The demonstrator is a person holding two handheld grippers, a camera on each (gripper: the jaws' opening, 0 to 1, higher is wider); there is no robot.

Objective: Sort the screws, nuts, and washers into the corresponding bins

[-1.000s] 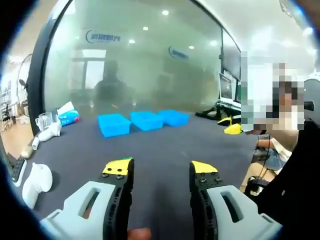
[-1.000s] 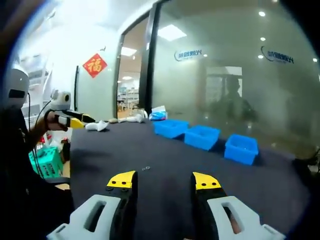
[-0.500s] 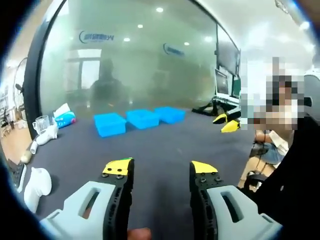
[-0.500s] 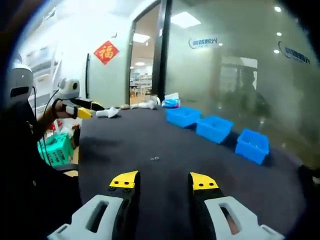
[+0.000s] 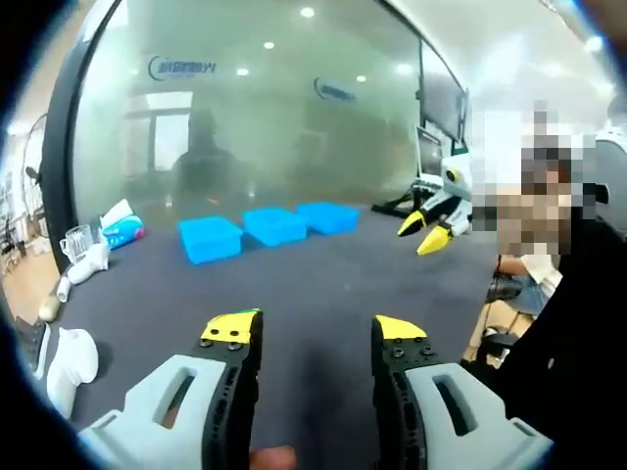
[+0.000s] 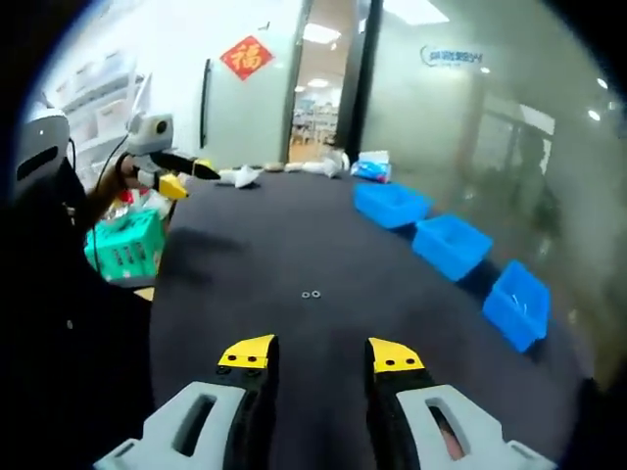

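My right claw (image 6: 317,353) hangs with jaws apart over the dark grey tabletop (image 6: 245,264), two small metal washers (image 6: 311,294) lying just ahead of its tips. Three blue plastic bins (image 6: 451,245) sit farther ahead to its right. My left claw (image 5: 315,332) is likewise parted, gripping nothing.

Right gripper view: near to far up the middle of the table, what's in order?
Right gripper with its fingers apart → two small washers on the dark table → nearest-the-door blue bin → blue-and-white pack at the far edge.
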